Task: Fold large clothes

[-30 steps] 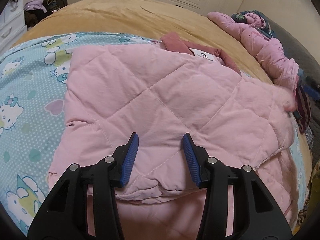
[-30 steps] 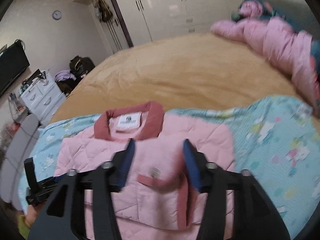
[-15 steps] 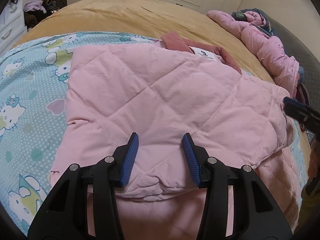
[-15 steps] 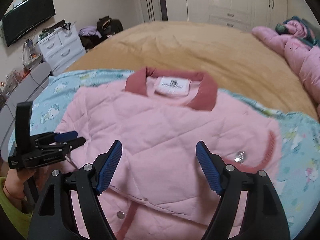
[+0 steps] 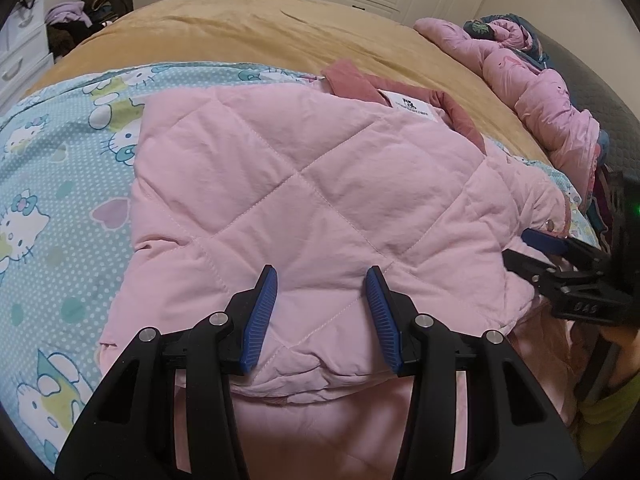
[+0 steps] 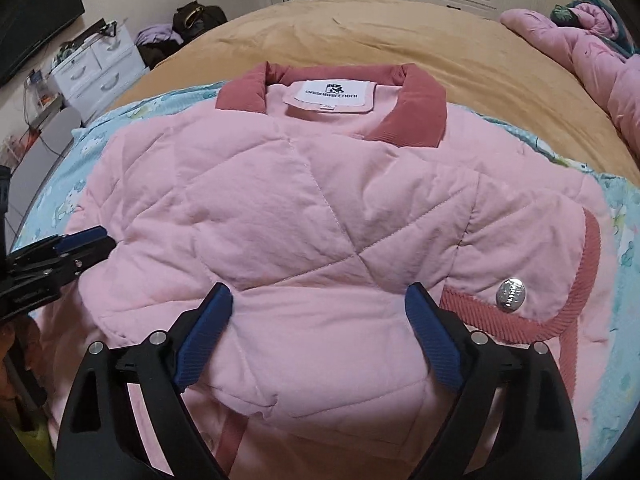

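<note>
The pale pink quilted jacket [image 6: 304,216] with a dusty-rose corduroy collar [image 6: 416,116] lies folded on the light blue cartoon-cat printed sheet [image 5: 60,184] spread over the tan bedspread [image 5: 260,36]. A white brand label [image 6: 330,95] shows inside the collar, and a silver snap button [image 6: 509,294] sits on the jacket's rose-trimmed edge. The left hand-held gripper [image 5: 322,312] hovers over the jacket's near folded edge with its blue-padded fingers apart, holding nothing. The right hand-held gripper [image 6: 320,340] hangs over the jacket's near edge too, fingers spread wide and gripping nothing. Beyond the jacket, a heap of pink padded clothing [image 5: 532,92] lies at the bedspread's far side, and white drawers [image 6: 100,72] stand past the bed.
</note>
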The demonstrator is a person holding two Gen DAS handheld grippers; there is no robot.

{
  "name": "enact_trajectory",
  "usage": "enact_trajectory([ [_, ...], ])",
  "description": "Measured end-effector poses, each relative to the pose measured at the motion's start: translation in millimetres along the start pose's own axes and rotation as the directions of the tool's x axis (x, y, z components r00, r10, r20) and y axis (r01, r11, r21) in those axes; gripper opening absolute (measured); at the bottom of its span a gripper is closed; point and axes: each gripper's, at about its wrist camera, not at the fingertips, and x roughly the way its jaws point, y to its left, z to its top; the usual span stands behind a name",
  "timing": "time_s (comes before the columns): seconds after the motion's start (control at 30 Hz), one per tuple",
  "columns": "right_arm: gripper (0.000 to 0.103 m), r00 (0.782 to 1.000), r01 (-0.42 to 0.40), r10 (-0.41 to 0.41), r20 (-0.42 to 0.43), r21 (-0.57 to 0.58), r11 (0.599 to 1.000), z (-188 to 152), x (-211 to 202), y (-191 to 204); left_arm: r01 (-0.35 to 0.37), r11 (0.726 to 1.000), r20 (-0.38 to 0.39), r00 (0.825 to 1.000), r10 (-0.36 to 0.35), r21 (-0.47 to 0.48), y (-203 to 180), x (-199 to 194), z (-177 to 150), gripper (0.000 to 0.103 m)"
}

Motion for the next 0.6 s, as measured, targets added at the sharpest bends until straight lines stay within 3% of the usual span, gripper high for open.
enact_trajectory([
  [0.27, 0.089, 1.0, 0.007, -0.007, 0.011, -0.005, 1.0, 2, -9, 3, 0.0, 1.0, 0.003, 1.0, 0.0, 0.005, -1, -2, 1, 0.038],
  [0.37, 0.097, 0.997, -0.031, 0.031, 0.066, 0.009, 0.999, -1, -29, 3, 0.011, 1.0, 0.01, 1.0, -0.011, -0.007, 1, -8, 4, 0.044],
  [0.43, 0.099, 0.993, -0.054, 0.05, 0.103, 0.039, 0.998, -3, -40, 0, 0.027, 1.0, 0.028, 0.999, -0.027, -0.006, 0, -16, 7, 0.067],
  [0.5, 0.099, 0.99, -0.062, 0.053, 0.128, 0.061, 0.996, -3, -50, -2, 0.013, 0.999, 0.032, 0.999, -0.014, 0.03, -7, -22, 9, 0.081],
  [0.6, 0.099, 0.987, -0.069, 0.057, 0.15, 0.079, 0.994, -4, -62, -4, -0.027, 0.998, 0.042, 0.999, 0.025, 0.054, -13, -27, 10, 0.094],
])
